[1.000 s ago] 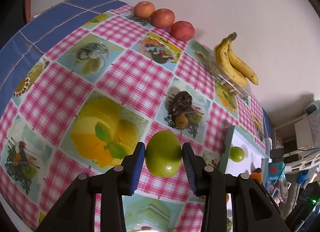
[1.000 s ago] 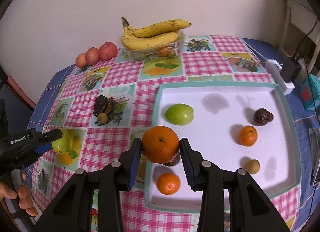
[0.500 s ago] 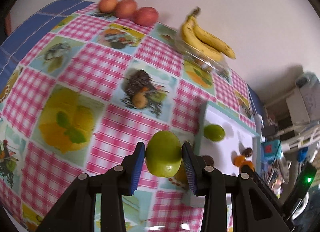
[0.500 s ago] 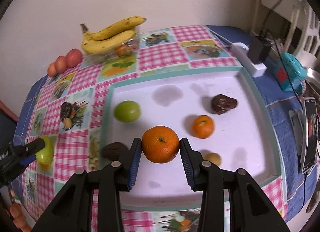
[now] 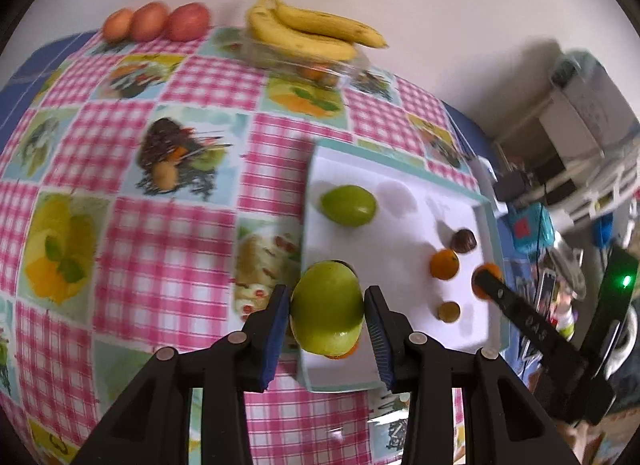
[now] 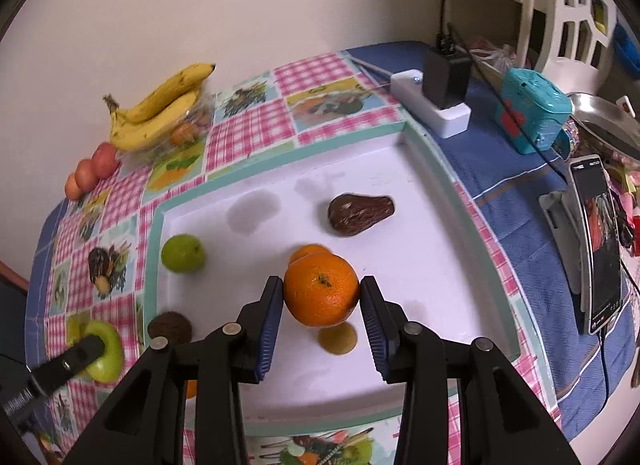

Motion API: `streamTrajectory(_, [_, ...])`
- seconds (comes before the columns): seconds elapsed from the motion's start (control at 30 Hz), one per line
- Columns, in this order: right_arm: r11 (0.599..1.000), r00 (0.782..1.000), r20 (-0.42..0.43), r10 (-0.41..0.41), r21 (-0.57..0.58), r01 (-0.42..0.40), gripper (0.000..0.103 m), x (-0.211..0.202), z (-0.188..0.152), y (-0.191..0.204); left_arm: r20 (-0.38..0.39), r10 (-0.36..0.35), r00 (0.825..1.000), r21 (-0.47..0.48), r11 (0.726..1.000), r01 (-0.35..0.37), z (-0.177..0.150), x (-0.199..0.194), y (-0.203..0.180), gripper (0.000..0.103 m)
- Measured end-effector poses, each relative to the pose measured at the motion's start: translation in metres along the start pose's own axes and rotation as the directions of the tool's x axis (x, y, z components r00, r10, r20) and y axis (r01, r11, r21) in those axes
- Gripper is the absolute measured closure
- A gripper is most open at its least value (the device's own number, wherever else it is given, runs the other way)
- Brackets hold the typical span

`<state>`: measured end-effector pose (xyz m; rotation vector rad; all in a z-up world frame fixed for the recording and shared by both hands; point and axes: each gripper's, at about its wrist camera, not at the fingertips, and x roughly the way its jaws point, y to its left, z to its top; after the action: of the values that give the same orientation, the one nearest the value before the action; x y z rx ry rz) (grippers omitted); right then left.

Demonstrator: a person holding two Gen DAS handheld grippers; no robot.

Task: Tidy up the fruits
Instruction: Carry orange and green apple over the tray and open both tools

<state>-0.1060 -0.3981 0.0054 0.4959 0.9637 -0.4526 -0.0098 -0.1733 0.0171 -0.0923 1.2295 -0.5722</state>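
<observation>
Step in hand, as judged: carry two fruits to the tray [image 6: 472, 201] and set each beside its like. To do it well, lower each fruit until it rests on the white floor before opening, and pick bare spots so nothing already placed is knocked; the round fruits will likely roll if dropped from height. The left gripper [image 5: 326, 315] is closed to the width of a green apple [image 5: 327, 307], pads pressing both its sides, and hangs over the tray's near-left edge; the natural spot for it is beside the second green apple [image 5: 349, 205], which lies on the tray farther in. The right gripper [image 6: 321, 299] is likewise closed on an orange [image 6: 321, 289], held above the tray's middle, with a smaller orange [image 6: 308, 252] just beyond it and a brown avocado [image 6: 360, 208] farther still. Whether either held fruit touches the tray floor cannot be determined. Bananas [image 6: 160, 113] remain off the tray at the far left.
</observation>
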Motion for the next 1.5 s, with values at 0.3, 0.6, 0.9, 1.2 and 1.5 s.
streamTrajectory(0.3, [1.0,0.999,0.042,-0.013,0.016,0.012,0.062,-0.002,0.007,-0.014,-0.001,-0.045,0.999,0.128,0.991,0.045,-0.009,0.019,-0.04,0.062])
streamTrajectory(0.6, [0.999,0.999,0.032,-0.034,0.04,0.033,0.062,0.014,0.009,-0.032,-0.012,-0.045,0.999,0.158,0.986,0.046,-0.013,0.039,-0.05,0.062])
streamTrajectory(0.9, [0.998,0.999,0.002,-0.051,0.047,0.051,0.062,0.03,0.007,-0.039,-0.056,-0.041,0.998,0.145,0.988,0.049,-0.015,0.059,-0.047,0.062])
streamTrajectory(1.2, [0.997,0.998,-0.037,-0.057,0.052,0.059,0.062,0.044,0.001,-0.042,-0.099,-0.042,0.994,0.118,0.992,0.054,-0.019,0.076,-0.04,0.062])
streamTrajectory(1.5, [0.996,0.997,-0.045,-0.066,0.05,0.068,0.062,0.043,0.001,-0.042,-0.097,-0.045,0.994,0.102,0.993,0.055,-0.016,0.071,-0.036,0.061])
